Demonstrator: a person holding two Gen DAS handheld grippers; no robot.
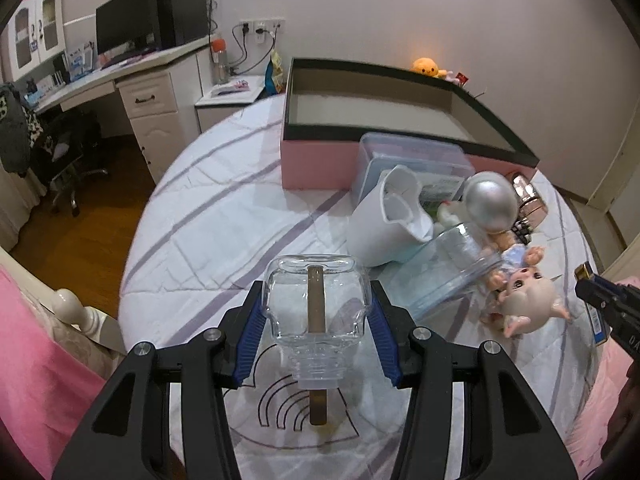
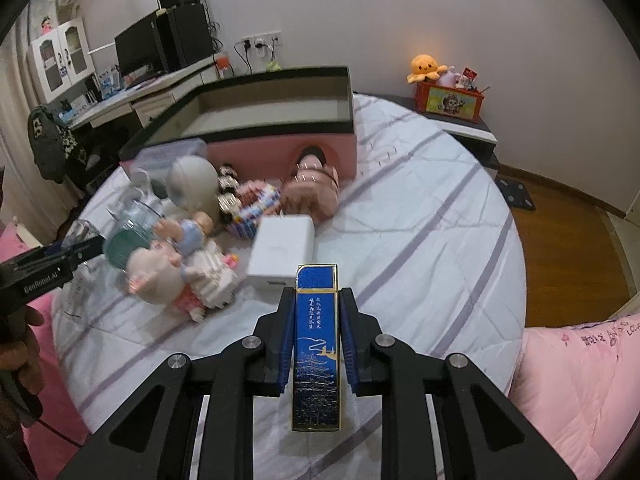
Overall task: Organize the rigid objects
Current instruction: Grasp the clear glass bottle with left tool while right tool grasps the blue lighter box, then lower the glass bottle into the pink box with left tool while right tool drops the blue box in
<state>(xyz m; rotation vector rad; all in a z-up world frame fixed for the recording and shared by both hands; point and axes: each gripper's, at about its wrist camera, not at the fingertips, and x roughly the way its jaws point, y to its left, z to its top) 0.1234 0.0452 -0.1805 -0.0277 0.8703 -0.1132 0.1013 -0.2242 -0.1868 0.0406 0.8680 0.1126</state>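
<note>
My left gripper (image 1: 316, 292) is shut on a clear glass bottle (image 1: 314, 304) with a brown stick inside, its neck pointing back at the camera, lifted above the bedspread. My right gripper (image 2: 318, 300) is shut on a slim blue box with gold trim (image 2: 316, 344), held upright between the pads; that box (image 1: 596, 316) also shows at the right edge of the left wrist view. A pink storage box with a dark rim (image 1: 400, 120) stands open at the back of the bed, and the same box (image 2: 280, 128) lies ahead in the right wrist view.
A heap lies in front of the box: white cup (image 1: 384, 220), clear jar (image 1: 448, 272), silver ball (image 1: 490, 200), dolls (image 2: 172, 264), white box (image 2: 280, 252), pink bag (image 2: 312, 196), plastic tub (image 1: 416, 164). A desk (image 1: 120, 80) stands left, wooden floor on both sides.
</note>
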